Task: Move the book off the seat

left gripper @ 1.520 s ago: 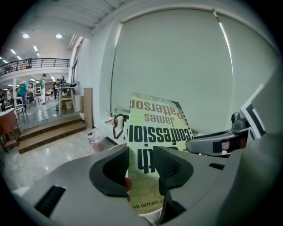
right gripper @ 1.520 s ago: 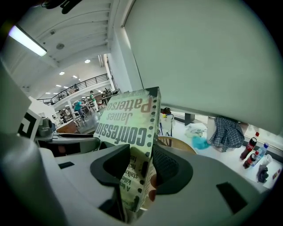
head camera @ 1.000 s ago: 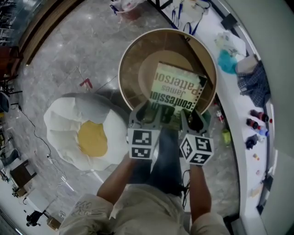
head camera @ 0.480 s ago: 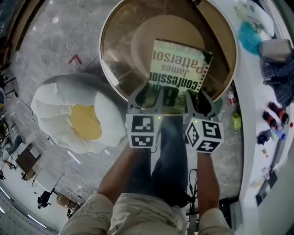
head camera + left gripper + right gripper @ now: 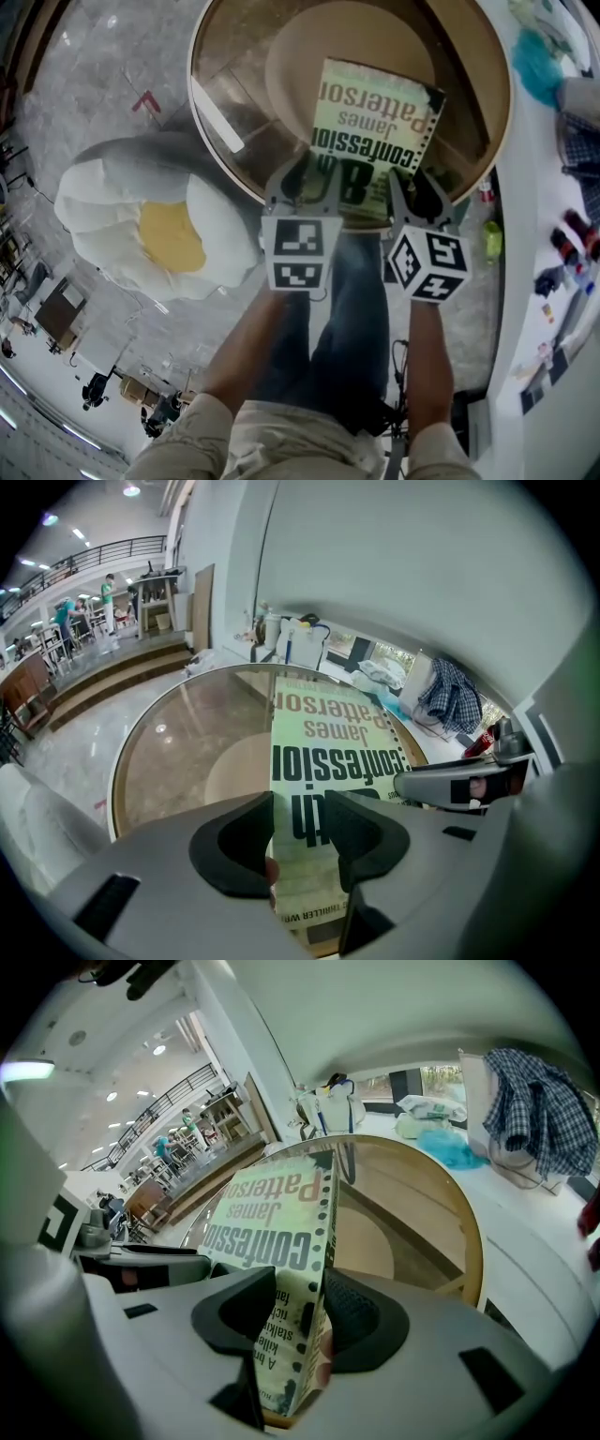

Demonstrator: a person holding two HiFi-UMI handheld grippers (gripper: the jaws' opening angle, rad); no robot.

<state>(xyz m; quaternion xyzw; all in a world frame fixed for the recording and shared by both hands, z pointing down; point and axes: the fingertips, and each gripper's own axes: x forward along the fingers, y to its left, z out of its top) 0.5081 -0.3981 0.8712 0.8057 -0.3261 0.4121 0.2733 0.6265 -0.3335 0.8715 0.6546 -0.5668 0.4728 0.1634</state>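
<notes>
Over the glass table (image 5: pixel 234 84), left gripper (image 5: pixel 302 186) and right gripper (image 5: pixel 419 192) are each clamping the book (image 5: pixel 375 122) by its near edge — jaws parted only by its thickness — likely so it lands flat.

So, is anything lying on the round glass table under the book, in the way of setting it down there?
Nothing visible does. The left gripper and the right gripper clamp the near edge of the book over the glass table, and the glass beneath it looks bare.
</notes>
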